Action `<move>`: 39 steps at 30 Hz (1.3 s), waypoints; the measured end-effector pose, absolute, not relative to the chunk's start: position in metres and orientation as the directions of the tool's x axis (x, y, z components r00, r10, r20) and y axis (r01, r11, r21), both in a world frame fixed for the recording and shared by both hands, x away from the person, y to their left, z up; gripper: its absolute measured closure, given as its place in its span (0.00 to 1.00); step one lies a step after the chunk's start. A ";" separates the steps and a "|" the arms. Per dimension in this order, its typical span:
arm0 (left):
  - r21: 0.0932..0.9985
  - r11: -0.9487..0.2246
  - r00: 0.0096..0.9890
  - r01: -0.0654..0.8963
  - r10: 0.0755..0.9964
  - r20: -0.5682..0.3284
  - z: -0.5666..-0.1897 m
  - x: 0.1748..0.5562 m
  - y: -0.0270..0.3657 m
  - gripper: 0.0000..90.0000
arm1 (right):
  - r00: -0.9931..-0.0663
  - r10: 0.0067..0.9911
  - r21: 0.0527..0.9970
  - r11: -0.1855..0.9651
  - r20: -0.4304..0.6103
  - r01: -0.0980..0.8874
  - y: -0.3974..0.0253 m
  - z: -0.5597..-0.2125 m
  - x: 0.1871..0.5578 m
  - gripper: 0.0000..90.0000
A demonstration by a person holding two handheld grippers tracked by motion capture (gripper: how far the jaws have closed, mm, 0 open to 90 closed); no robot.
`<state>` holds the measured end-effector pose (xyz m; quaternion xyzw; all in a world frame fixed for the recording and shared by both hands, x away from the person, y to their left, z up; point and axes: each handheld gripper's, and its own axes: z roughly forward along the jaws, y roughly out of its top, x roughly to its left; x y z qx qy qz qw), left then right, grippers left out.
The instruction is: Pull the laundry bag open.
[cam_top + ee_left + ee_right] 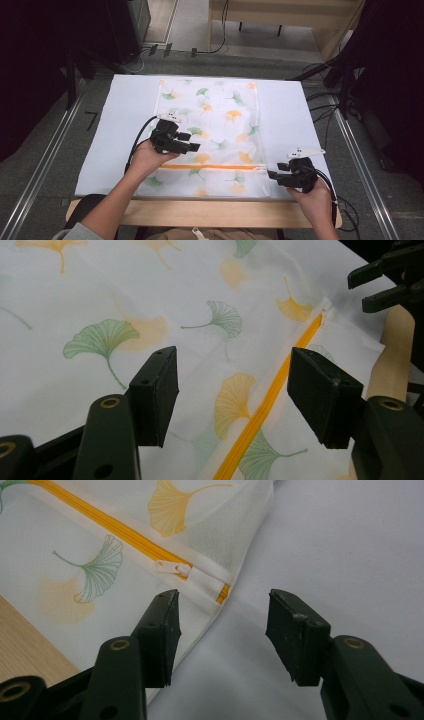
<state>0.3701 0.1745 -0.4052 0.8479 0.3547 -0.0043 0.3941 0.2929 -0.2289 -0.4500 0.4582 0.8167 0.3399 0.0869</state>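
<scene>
A white mesh bag (212,120) printed with green and orange ginkgo leaves lies flat on the white mat. An orange zipper (215,166) runs across its near part, and the white zipper pull (172,568) sits at the bag's right end. My left gripper (187,141) hovers open over the bag's left half, just above the zipper (260,412). My right gripper (274,175) is open at the bag's right corner, its jaws straddling the bag's edge close to the pull. Nothing is between either pair of jaws.
The white mat (120,125) covers a wooden table (200,212), whose front edge shows bare. Bare mat lies to the left and right of the bag. Black stands and cables (345,95) flank the table on the floor.
</scene>
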 end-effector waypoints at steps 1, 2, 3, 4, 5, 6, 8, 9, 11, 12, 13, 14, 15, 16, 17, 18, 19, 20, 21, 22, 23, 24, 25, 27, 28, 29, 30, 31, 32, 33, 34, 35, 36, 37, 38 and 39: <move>0.661 -0.445 0.750 0.604 0.597 -0.284 -0.406 0.370 0.172 0.42 | -0.570 0.805 0.635 0.354 0.168 0.687 -0.229 -0.451 0.293 0.54; 0.660 -0.448 0.752 0.603 0.594 -0.284 -0.407 0.370 0.169 0.43 | -0.572 0.802 0.632 0.357 0.171 0.688 -0.229 -0.452 0.292 0.54; 0.658 -0.455 0.757 0.600 0.589 -0.284 -0.407 0.370 0.167 0.43 | -0.578 0.800 0.630 0.366 0.163 0.685 -0.229 -0.453 0.292 0.54; 0.656 -0.460 0.760 0.598 0.585 -0.282 -0.407 0.370 0.165 0.43 | -0.581 0.797 0.629 0.371 0.162 0.683 -0.228 -0.454 0.292 0.54; 0.656 -0.460 0.760 0.598 0.585 -0.282 -0.407 0.370 0.165 0.43 | -0.588 0.793 0.624 0.379 0.161 0.683 -0.227 -0.455 0.293 0.54; 0.655 -0.466 0.764 0.595 0.580 -0.281 -0.408 0.370 0.162 0.43 | -0.588 0.793 0.624 0.379 0.161 0.683 -0.227 -0.455 0.293 0.54; 0.656 -0.469 0.767 0.591 0.578 -0.279 -0.408 0.369 0.159 0.42 | -0.607 0.779 0.629 0.395 0.156 0.669 -0.222 -0.459 0.297 0.54; 0.654 -0.466 0.765 0.596 0.576 -0.287 -0.409 0.370 0.156 0.41 | -0.616 0.773 0.626 0.407 0.152 0.665 -0.219 -0.462 0.299 0.55; 0.653 -0.469 0.768 0.595 0.570 -0.290 -0.410 0.370 0.154 0.41 | -0.621 0.771 0.616 0.422 0.143 0.665 -0.217 -0.466 0.303 0.55; 0.653 -0.469 0.767 0.595 0.575 -0.286 -0.411 0.369 0.153 0.41 | -0.617 0.773 0.609 0.422 0.144 0.672 -0.216 -0.467 0.303 0.56; 0.651 -0.476 0.770 0.592 0.572 -0.283 -0.411 0.369 0.152 0.40 | -0.621 0.772 0.607 0.432 0.133 0.667 -0.214 -0.468 0.304 0.57; 0.651 -0.476 0.770 0.592 0.572 -0.283 -0.411 0.369 0.152 0.40 | -0.621 0.772 0.607 0.432 0.133 0.667 -0.214 -0.468 0.304 0.57; 0.642 -0.478 0.767 0.600 0.573 -0.291 -0.412 0.369 0.150 0.39 | -0.630 0.767 0.617 0.440 0.119 0.652 -0.212 -0.469 0.306 0.56; 0.638 -0.478 0.765 0.604 0.571 -0.296 -0.413 0.369 0.149 0.39 | -0.630 0.768 0.618 0.442 0.114 0.650 -0.209 -0.469 0.307 0.57; 0.638 -0.478 0.765 0.604 0.571 -0.296 -0.413 0.369 0.149 0.38 | -0.630 0.768 0.618 0.442 0.114 0.650 -0.209 -0.469 0.307 0.57; 0.635 -0.480 0.765 0.605 0.572 -0.297 -0.414 0.369 0.148 0.38 | -0.635 0.767 0.618 0.456 0.092 0.640 -0.207 -0.470 0.307 0.58; 0.633 -0.480 0.764 0.608 0.571 -0.300 -0.414 0.369 0.147 0.38 | -0.636 0.768 0.617 0.466 0.074 0.634 -0.204 -0.469 0.307 0.60; 0.635 -0.479 0.766 0.606 0.564 -0.307 -0.414 0.369 0.146 0.38 | -0.634 0.771 0.618 0.474 0.052 0.627 -0.202 -0.470 0.307 0.65; 0.635 -0.479 0.766 0.606 0.564 -0.307 -0.414 0.369 0.146 0.38 | -0.629 0.776 0.617 0.469 0.054 0.632 -0.201 -0.469 0.307 0.66; 0.638 -0.479 0.769 0.603 0.563 -0.304 -0.414 0.369 0.145 0.38 | -0.626 0.778 0.617 0.466 0.056 0.634 -0.201 -0.469 0.308 0.68; 0.640 -0.474 0.767 0.605 0.563 -0.308 -0.414 0.368 0.144 0.38 | -0.624 0.780 0.616 0.464 0.057 0.637 -0.201 -0.469 0.308 0.71; 0.640 -0.473 0.766 0.606 0.564 -0.308 -0.413 0.368 0.144 0.38 | -0.619 0.784 0.612 0.461 0.058 0.642 -0.200 -0.469 0.309 0.73; 0.639 -0.474 0.765 0.606 0.567 -0.306 -0.413 0.368 0.143 0.38 | -0.621 0.782 0.612 0.464 0.056 0.640 -0.199 -0.469 0.309 0.75; 0.638 -0.472 0.764 0.608 0.567 -0.308 -0.413 0.368 0.142 0.38 | -0.623 0.781 0.606 0.469 0.056 0.643 -0.196 -0.468 0.309 0.80; 0.637 -0.473 0.762 0.610 0.572 -0.305 -0.414 0.368 0.141 0.38 | -0.626 0.778 0.608 0.473 0.052 0.638 -0.196 -0.468 0.309 0.82; 0.636 -0.472 0.761 0.610 0.573 -0.304 -0.414 0.368 0.140 0.38 | -0.626 0.778 0.604 0.473 0.056 0.642 -0.195 -0.468 0.310 0.84; 0.636 -0.471 0.760 0.611 0.573 -0.306 -0.414 0.367 0.139 0.37 | -0.627 0.777 0.602 0.473 0.058 0.643 -0.194 -0.467 0.310 0.86; 0.637 -0.469 0.761 0.612 0.570 -0.311 -0.415 0.367 0.138 0.37 | -0.626 0.777 0.595 0.474 0.064 0.649 -0.194 -0.467 0.310 0.88; 0.638 -0.471 0.763 0.609 0.567 -0.309 -0.415 0.367 0.137 0.36 | -0.626 0.777 0.591 0.471 0.073 0.654 -0.194 -0.466 0.311 0.90; 0.639 -0.472 0.764 0.607 0.567 -0.307 -0.415 0.366 0.136 0.34 | -0.622 0.778 0.587 0.467 0.081 0.661 -0.193 -0.466 0.311 0.92; 0.637 -0.484 0.771 0.600 0.562 -0.299 -0.415 0.366 0.135 0.34 | -0.620 0.779 0.584 0.464 0.089 0.666 -0.193 -0.466 0.312 0.93; 0.636 -0.492 0.777 0.594 0.556 -0.295 -0.416 0.365 0.134 0.34 | -0.621 0.777 0.581 0.461 0.100 0.671 -0.194 -0.466 0.313 0.94; 0.634 -0.492 0.776 0.596 0.555 -0.299 -0.416 0.365 0.133 0.34 | -0.616 0.779 0.576 0.453 0.115 0.681 -0.194 -0.466 0.314 0.95; 0.632 -0.497 0.778 0.595 0.553 -0.297 -0.416 0.364 0.132 0.35 | -0.606 0.783 0.573 0.437 0.137 0.694 -0.195 -0.465 0.315 0.95; 0.635 -0.497 0.783 0.591 0.544 -0.302 -0.416 0.364 0.131 0.39 | -0.603 0.784 0.576 0.427 0.149 0.697 -0.197 -0.466 0.316 0.95; 0.635 -0.501 0.786 0.588 0.539 -0.302 -0.416 0.363 0.130 0.43 | -0.598 0.782 0.573 0.413 0.175 0.708 -0.198 -0.465 0.317 0.95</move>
